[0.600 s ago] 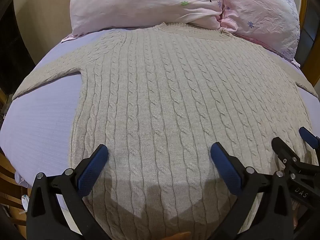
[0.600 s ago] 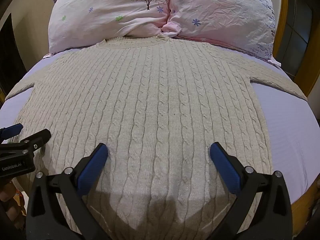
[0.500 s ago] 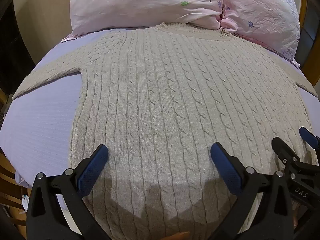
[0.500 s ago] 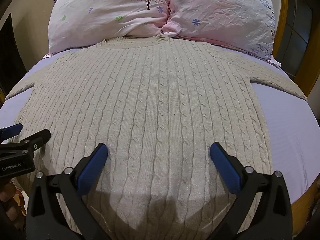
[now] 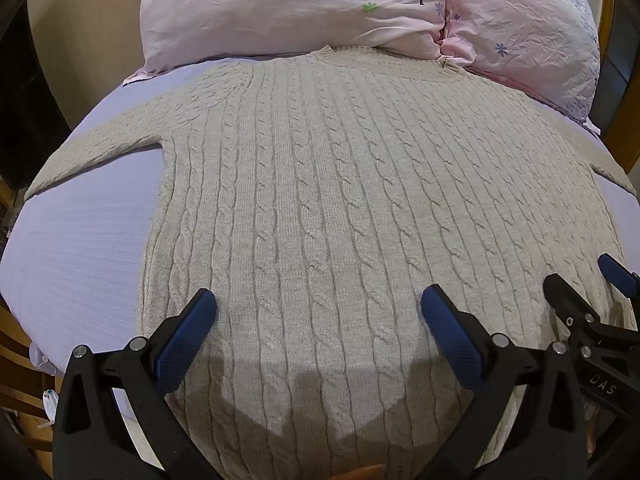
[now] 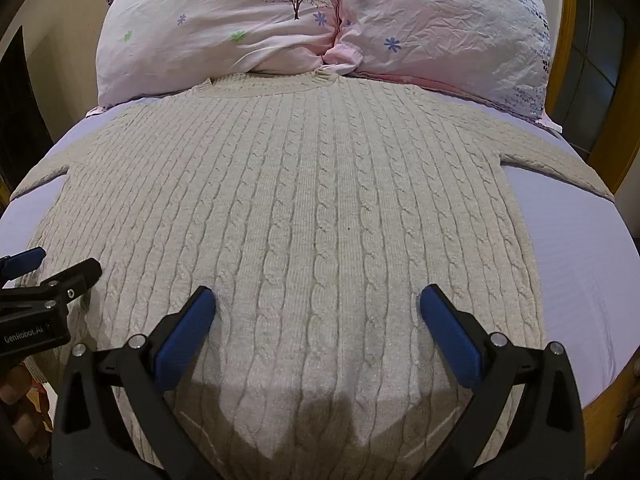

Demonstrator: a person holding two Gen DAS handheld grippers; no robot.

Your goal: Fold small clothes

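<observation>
Sweater (image 5: 340, 208), beige cable-knit, lies flat on the lavender bed (image 5: 80, 248), neck touching the pink pillows (image 5: 304, 4). Its hem is cut off below both views, and the sleeve ends run out of frame at the sides. Left gripper (image 5: 318, 312) and right gripper (image 6: 318, 310) both hover above the lower body, jaws spread wide, holding nothing.

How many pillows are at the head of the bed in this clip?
2. The left pillow, printed with a tree, and the right pillow lie side by side, touching, just beyond the sweater collar. More could be hidden behind them.
</observation>
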